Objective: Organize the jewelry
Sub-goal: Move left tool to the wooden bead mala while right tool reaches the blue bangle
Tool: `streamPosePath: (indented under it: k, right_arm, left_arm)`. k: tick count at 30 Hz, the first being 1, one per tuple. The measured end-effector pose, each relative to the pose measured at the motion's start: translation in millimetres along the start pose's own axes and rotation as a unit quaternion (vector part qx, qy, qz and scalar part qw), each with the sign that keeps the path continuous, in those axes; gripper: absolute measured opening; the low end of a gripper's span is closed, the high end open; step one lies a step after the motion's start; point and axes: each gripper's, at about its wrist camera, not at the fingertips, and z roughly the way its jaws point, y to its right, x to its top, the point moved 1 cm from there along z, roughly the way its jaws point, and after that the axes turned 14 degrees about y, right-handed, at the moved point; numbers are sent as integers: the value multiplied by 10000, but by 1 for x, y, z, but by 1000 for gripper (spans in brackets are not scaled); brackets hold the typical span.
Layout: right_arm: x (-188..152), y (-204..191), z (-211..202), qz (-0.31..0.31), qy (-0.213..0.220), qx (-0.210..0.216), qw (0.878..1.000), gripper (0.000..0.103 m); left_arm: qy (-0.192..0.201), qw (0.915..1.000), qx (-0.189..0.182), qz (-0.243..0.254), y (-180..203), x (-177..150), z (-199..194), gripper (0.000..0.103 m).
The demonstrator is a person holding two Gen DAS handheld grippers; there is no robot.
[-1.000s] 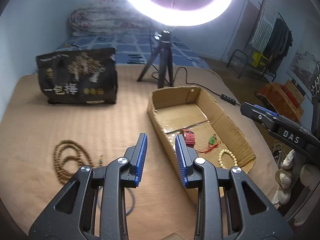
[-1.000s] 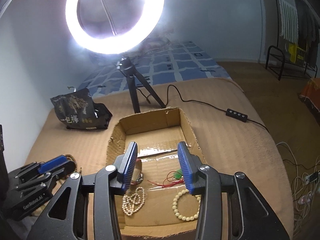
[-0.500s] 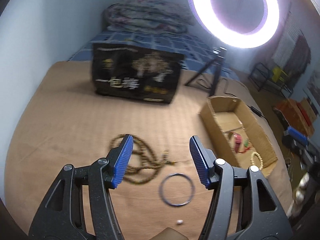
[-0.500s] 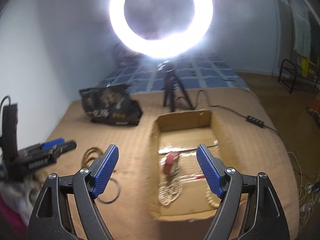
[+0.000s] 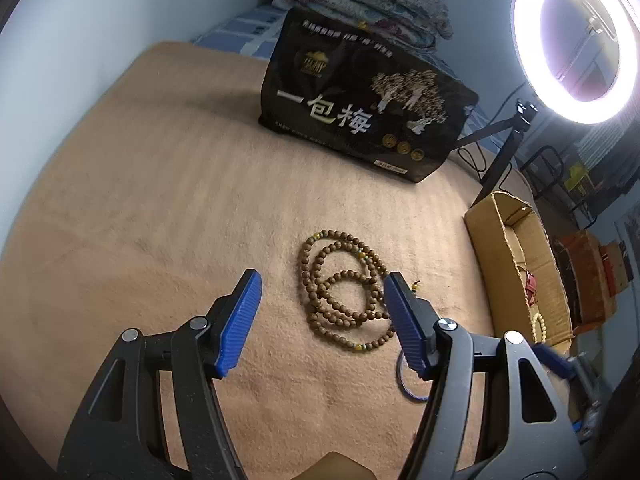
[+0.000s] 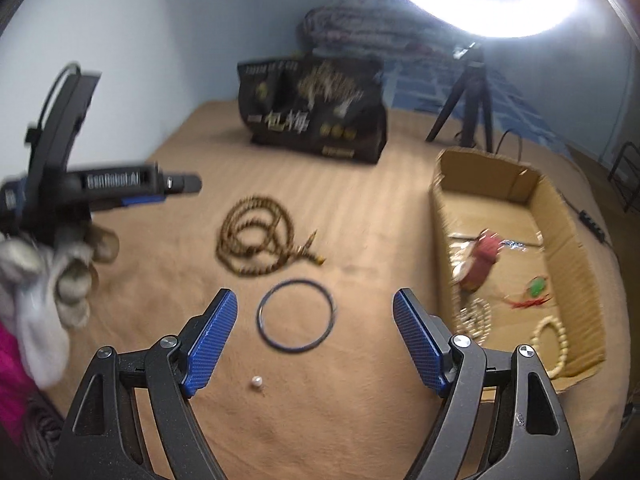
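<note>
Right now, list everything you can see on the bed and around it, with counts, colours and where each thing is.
wooden bead necklace: one, brown, coiled on the blanket between the left gripper's fingers
bangle: one, dark ring, flat on the blanket ahead of the right gripper
loose pearl: one, white, on the blanket nearer than the bangle
cardboard box: one, tan, open, right of the loose jewelry
cream bead bracelet: one, inside the box, near end
red pouch: one, inside the box
black snack bag: one, standing behind the necklace
ring light: one, white, lit, on a tripod
left gripper: blue pads, open
right gripper: blue pads, open
</note>
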Motion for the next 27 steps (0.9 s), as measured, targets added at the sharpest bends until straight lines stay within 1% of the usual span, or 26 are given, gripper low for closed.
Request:
streamPosePath:
  k: [4, 7, 13, 19, 22, 25, 27]
  right_arm:
    - [-13, -10, 17, -142, -208, 27, 9997, 80]
    - [-22, -12, 27, -132, -351, 94, 9993, 80]
    - [-31, -9, 46, -108, -563, 62, 9983, 80]
    - [-36, -2, 59, -32, -688, 44, 9976, 80]
    - [-38, 1, 62, 48, -711, 79, 9974, 80]
    - [-39, 3, 67, 100, -760, 102, 9970, 80]
    - [-40, 4, 69, 108, -772, 114, 9969, 80]
  left_arm:
    - [-115, 9998, -2, -166, -5, -3, 14, 66]
    - [-257, 9993, 5, -272, -8, -7, 29, 66]
    - [-470, 9980, 94, -414, -10, -14, 53, 66]
    - [-643, 9971, 234, -337, -5, -23, 72, 66]
    - [-632, 9971, 239, -338, -1, -25, 77, 66]
    - [-656, 9964, 85, -521, 6, -26, 81, 72]
    - [-659, 9964, 112, -520, 12, -27, 84, 72]
